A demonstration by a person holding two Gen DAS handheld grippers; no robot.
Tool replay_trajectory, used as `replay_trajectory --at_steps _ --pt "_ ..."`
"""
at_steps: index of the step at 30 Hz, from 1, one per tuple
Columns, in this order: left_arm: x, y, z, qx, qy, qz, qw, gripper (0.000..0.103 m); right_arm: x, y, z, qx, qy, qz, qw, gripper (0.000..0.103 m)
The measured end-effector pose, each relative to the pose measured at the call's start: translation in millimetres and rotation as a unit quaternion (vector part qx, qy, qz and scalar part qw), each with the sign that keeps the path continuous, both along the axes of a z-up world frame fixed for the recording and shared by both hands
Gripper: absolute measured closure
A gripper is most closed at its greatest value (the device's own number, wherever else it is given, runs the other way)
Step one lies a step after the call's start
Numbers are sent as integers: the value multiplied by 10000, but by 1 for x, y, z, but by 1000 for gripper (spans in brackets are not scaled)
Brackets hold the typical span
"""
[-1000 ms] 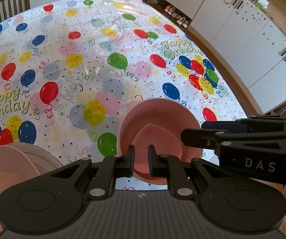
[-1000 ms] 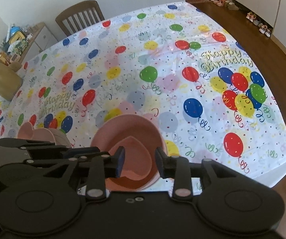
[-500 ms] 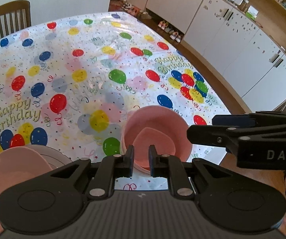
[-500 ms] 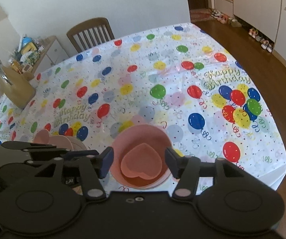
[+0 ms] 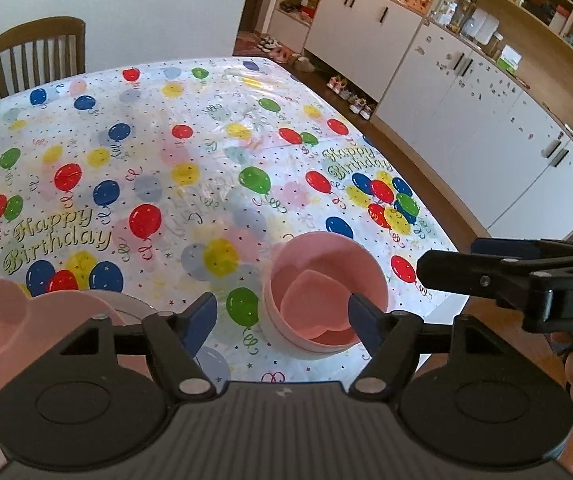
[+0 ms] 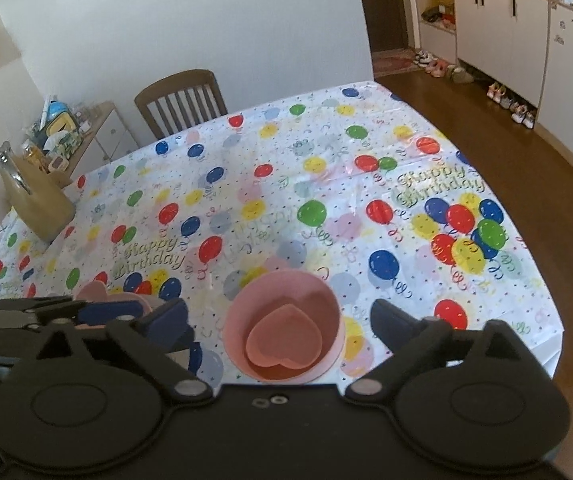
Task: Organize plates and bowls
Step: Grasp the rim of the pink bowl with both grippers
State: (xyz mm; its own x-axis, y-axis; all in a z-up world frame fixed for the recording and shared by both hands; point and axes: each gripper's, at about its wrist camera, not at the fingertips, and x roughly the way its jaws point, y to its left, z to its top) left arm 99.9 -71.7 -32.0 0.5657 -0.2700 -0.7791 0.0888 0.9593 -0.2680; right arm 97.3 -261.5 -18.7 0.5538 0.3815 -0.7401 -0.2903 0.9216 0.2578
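1. A tabletop covered with a glossy white plastic cloth printed with coloured balloons and "Happy Birthday" lettering fills both wrist views.
2. Near its front edge stands a round pale pink plastic bowl, which looks to be nested on another of the same colour: a second rim shows below it in the left wrist view.
3. Inside the bowl lies a darker pink heart-shaped dish, resting flat on the bottom.
4. The right tongs hover above this stack with their jaws opening, spread wide to either side of the bowl; the pads touch nothing, and the bowl shows between them only from above.
5. The left tongs are also opening, their blue-padded fingers apart and empty, with the bowl seen past the right-hand finger.
6. In the left wrist view the right tongs reach in from the right edge, just beside the bowl.
7. To the left of the bowl, well apart from it, sits a pale pink plate with a round ear-like lobe, lying on a white plate whose rim peeks out beneath.
8. A brown wooden slat-back chair stands at the far side of the tabletop.
9. A light wooden block sits on the far left corner.
10. White cupboards line the right wall.
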Motion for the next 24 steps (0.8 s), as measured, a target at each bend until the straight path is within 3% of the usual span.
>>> replay_trajectory --at_steps 2,15,24 --pt "-2 3 0 -54 -46 85 9999 23 2 0 -2 -24 41 12 10000 3" --pt "8 -7 -26 -146 284 744 9967 23 26 -14 -34 -30 503 198 9985 3" --pt "19 -21 -63 -128 782 1358 9876 23 54 -29 -73 37 1202 190 9926 8"
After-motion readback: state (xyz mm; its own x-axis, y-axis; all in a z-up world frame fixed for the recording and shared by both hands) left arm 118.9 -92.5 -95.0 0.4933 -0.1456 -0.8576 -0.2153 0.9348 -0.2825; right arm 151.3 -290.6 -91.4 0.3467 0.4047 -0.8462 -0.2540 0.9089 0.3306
